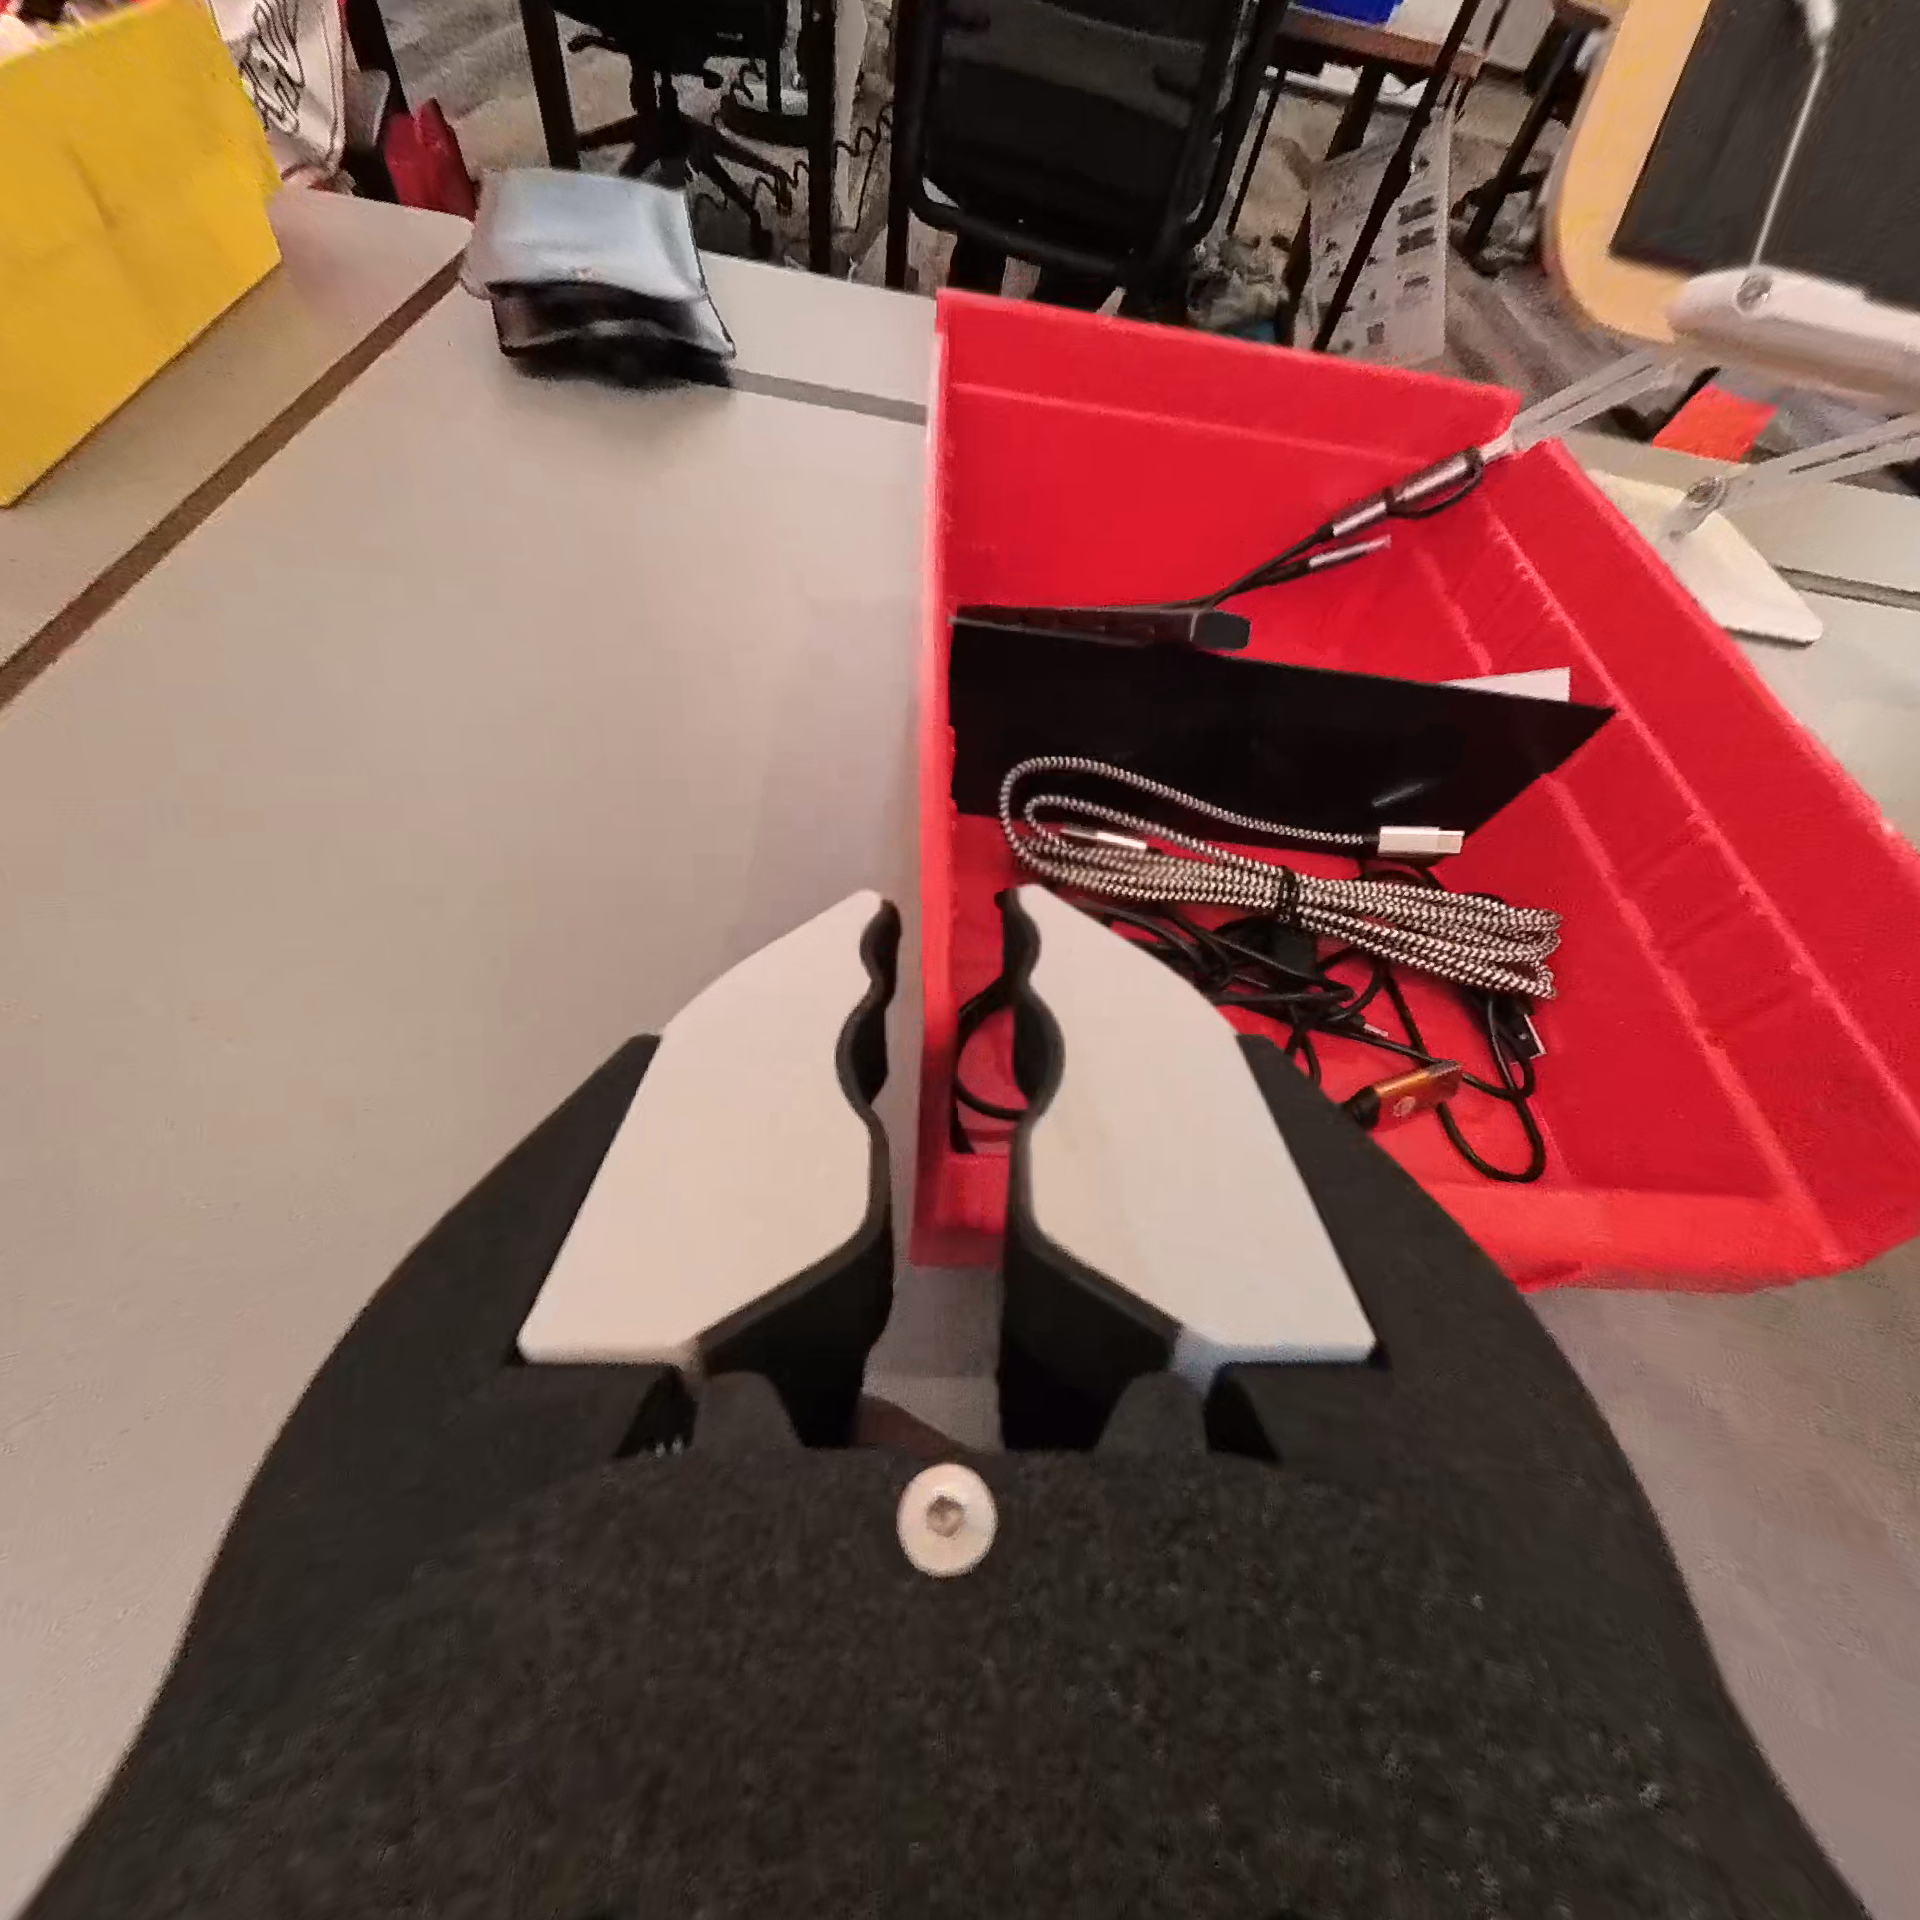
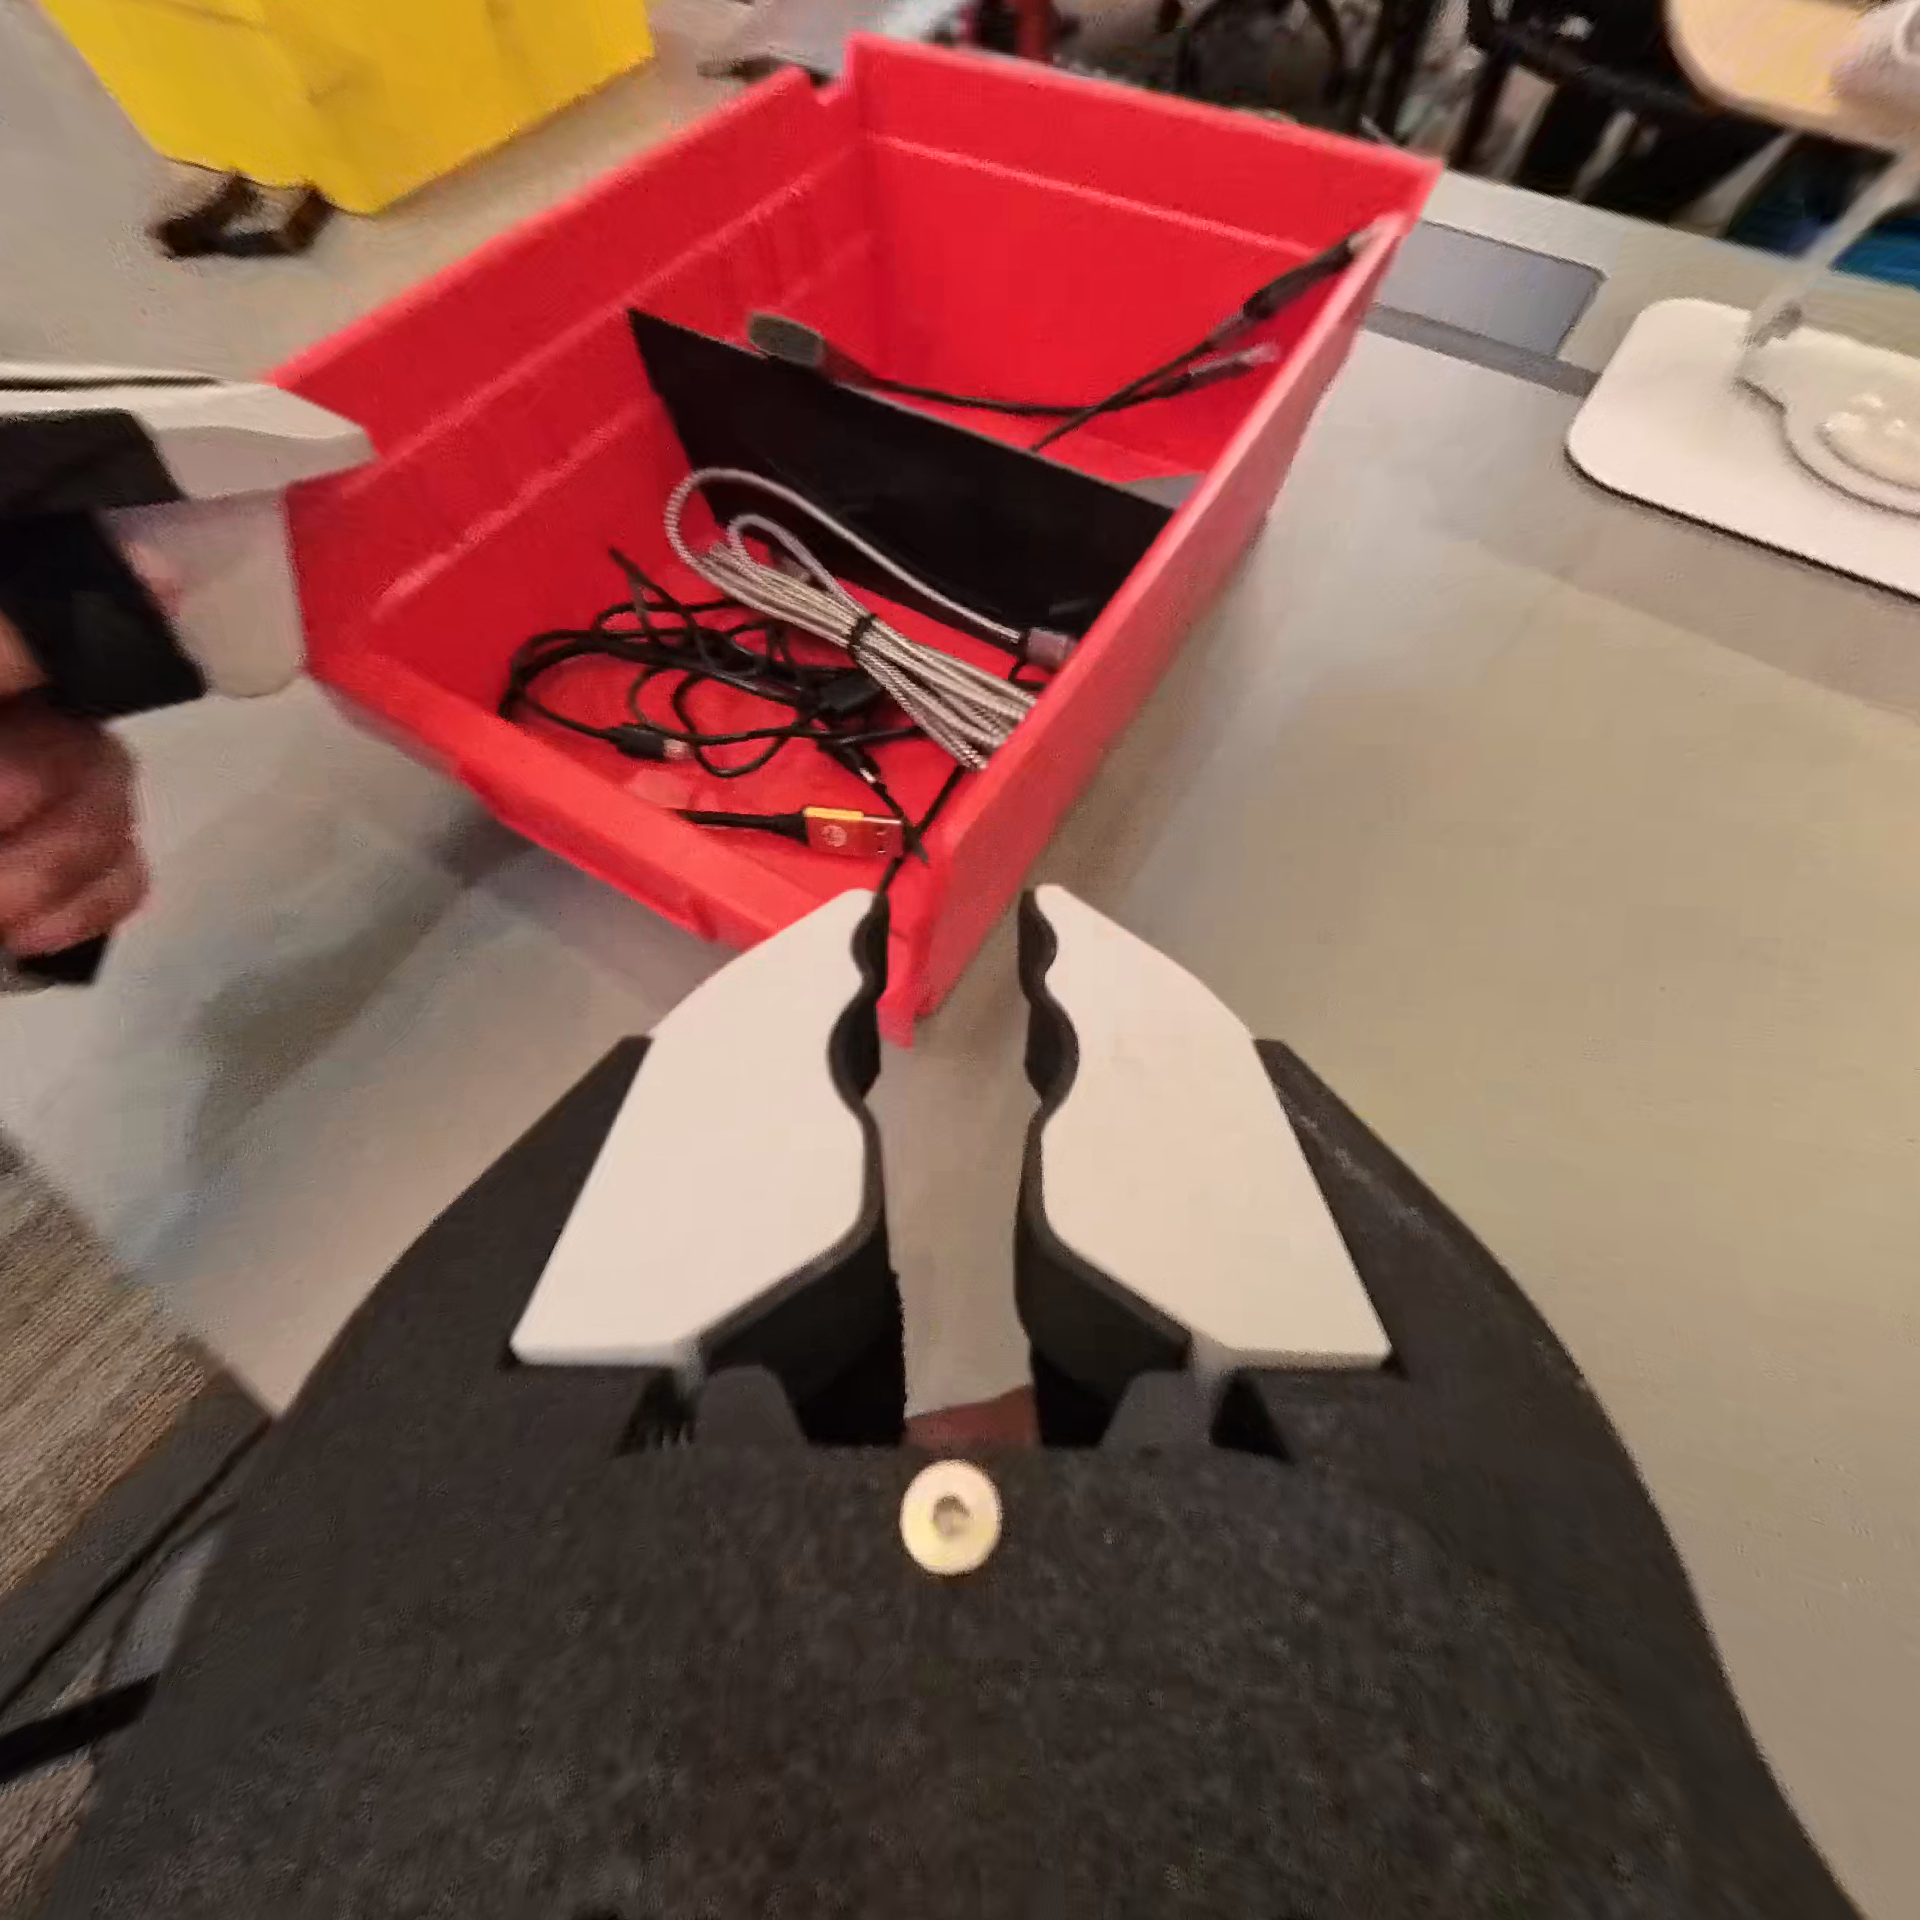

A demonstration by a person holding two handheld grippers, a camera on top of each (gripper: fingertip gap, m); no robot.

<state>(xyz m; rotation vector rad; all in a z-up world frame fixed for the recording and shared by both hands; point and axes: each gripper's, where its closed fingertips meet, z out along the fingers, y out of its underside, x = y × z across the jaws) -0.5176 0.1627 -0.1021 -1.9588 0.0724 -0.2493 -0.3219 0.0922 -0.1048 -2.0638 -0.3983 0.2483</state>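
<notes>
A red plastic bin (image 1: 1195, 353) stands on a grey table. It holds a black divider card (image 1: 1247, 727), a grey braided cable bundle (image 1: 1299, 894), tangled thin black cables (image 1: 1351, 997), an orange USB plug (image 1: 1403, 1096) and a multi-head cable (image 1: 1382, 509). My left gripper (image 1: 948, 914) is open and empty and straddles the bin's left wall near its front corner. My right gripper (image 2: 951, 909) is open and empty at the bin's (image 2: 1091, 727) near corner. A thin black cable (image 2: 904, 868) hangs over that corner, close to the right gripper's left fingertip. The left gripper (image 2: 260, 499) also shows in the right wrist view, held by a hand.
A yellow box (image 1: 104, 229) stands at the far left. A grey pouch (image 1: 603, 270) lies behind the bin's left side. A white lamp base (image 2: 1745, 416) sits to the bin's right. Chairs stand beyond the table. Carpet shows past the table's near-left edge (image 2: 125, 1351). My right fingertips sit around 20 cm from my left ones.
</notes>
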